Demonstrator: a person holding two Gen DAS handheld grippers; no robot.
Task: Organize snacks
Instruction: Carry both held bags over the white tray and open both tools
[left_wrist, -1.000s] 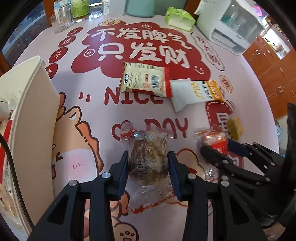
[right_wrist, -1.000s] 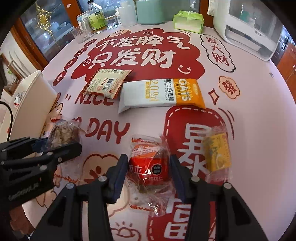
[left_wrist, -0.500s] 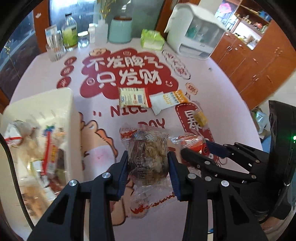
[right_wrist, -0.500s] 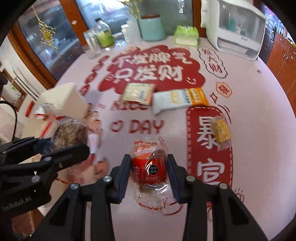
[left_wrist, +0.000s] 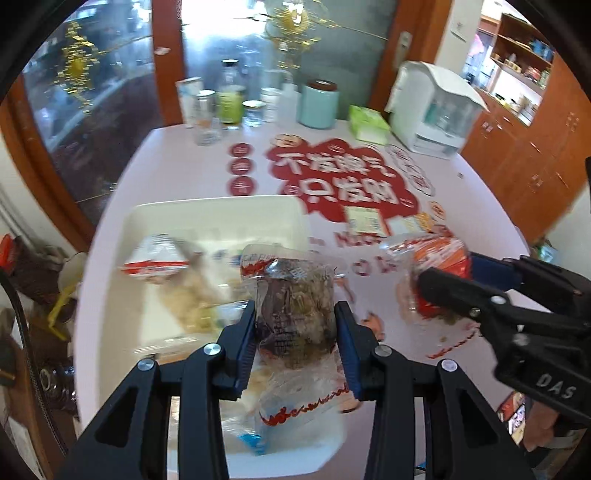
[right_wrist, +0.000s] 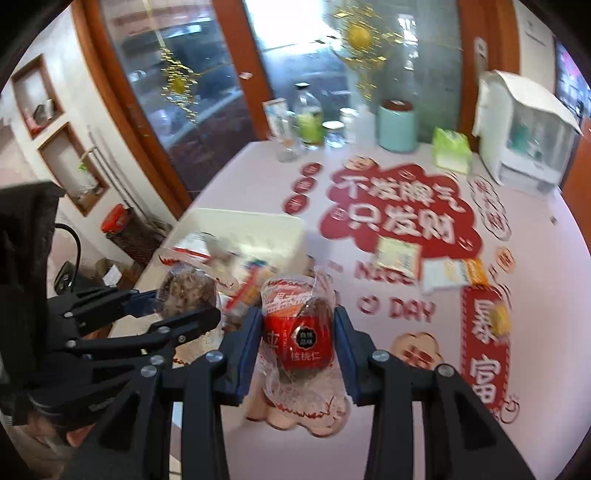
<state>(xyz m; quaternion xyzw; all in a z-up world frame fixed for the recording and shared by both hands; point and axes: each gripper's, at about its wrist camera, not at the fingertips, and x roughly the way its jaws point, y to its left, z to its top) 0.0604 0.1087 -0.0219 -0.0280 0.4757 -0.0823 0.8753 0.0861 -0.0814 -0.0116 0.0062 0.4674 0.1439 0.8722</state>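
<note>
A pink table with red lettering fills both views, bottles and a white appliance at its far edge. Low centre in the left wrist view, the left gripper is clenched on a brown snack pack, above the white bin. In the right wrist view, the right gripper clamps a red snack pack, lower centre. Best to bring each pack well inside the bin's rim before letting go, one hand first. Farther off, loose packets wait mid-table.

Left gripper lower centre, jaws clamped on load. Right gripper lower centre, likewise clamped, both angled downward.
</note>
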